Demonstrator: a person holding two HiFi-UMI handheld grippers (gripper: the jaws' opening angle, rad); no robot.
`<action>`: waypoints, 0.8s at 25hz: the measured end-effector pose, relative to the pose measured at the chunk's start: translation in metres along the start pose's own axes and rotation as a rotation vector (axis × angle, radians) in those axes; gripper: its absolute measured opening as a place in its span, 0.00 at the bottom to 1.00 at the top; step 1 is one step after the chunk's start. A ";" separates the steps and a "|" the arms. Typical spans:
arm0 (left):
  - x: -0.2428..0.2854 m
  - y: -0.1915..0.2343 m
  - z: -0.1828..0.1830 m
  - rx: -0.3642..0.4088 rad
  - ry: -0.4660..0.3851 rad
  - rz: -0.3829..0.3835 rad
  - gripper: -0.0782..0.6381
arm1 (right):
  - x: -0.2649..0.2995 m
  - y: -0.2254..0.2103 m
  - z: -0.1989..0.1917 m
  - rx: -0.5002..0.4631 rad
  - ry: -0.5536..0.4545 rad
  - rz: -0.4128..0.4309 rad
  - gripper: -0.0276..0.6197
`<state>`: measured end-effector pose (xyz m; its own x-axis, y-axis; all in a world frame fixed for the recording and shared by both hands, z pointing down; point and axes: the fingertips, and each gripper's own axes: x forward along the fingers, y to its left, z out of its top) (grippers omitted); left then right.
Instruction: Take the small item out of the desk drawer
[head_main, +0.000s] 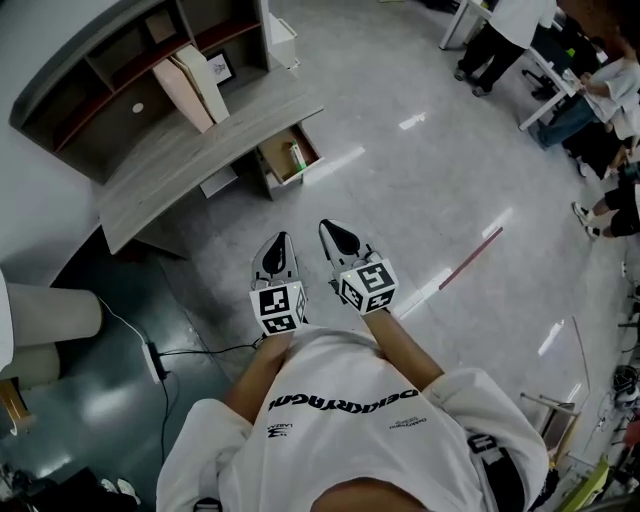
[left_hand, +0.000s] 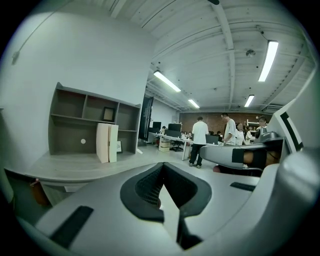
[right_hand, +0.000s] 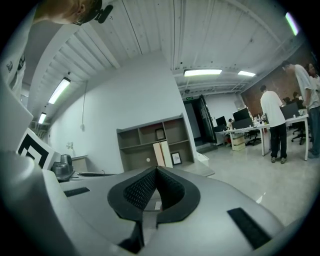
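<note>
A grey desk (head_main: 190, 150) stands at the upper left of the head view, with an open drawer (head_main: 272, 160) at its near right end. In the drawer lies a small green and white item (head_main: 297, 154). My left gripper (head_main: 278, 242) and right gripper (head_main: 336, 232) are held side by side in front of the person's chest, well short of the drawer and over bare floor. Both are shut with nothing between the jaws. The left gripper (left_hand: 162, 166) faces the desk (left_hand: 75, 167). The right gripper (right_hand: 156, 170) faces the shelf unit (right_hand: 155, 142).
A shelf unit (head_main: 110, 85) sits on the desk with beige binders (head_main: 195, 85) leaning in front of it. A cable and power strip (head_main: 155, 360) lie on the floor at the left. People sit and stand at tables (head_main: 590, 90) at the far right. A red strip (head_main: 470, 258) marks the floor.
</note>
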<state>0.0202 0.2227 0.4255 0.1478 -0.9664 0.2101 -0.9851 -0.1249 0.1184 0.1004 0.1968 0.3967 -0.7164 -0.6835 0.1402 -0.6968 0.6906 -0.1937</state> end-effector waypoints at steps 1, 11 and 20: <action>0.014 0.009 0.003 -0.002 0.001 -0.005 0.13 | 0.015 -0.004 0.003 -0.002 0.000 -0.003 0.09; 0.135 0.089 0.054 0.015 0.008 -0.084 0.13 | 0.146 -0.045 0.052 -0.001 -0.011 -0.072 0.09; 0.181 0.128 0.078 -0.004 0.022 -0.083 0.13 | 0.197 -0.063 0.072 0.020 0.005 -0.116 0.09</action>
<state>-0.0858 0.0141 0.4030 0.2314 -0.9475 0.2207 -0.9689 -0.2039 0.1403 0.0053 0.0017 0.3665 -0.6315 -0.7570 0.1678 -0.7740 0.6023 -0.1954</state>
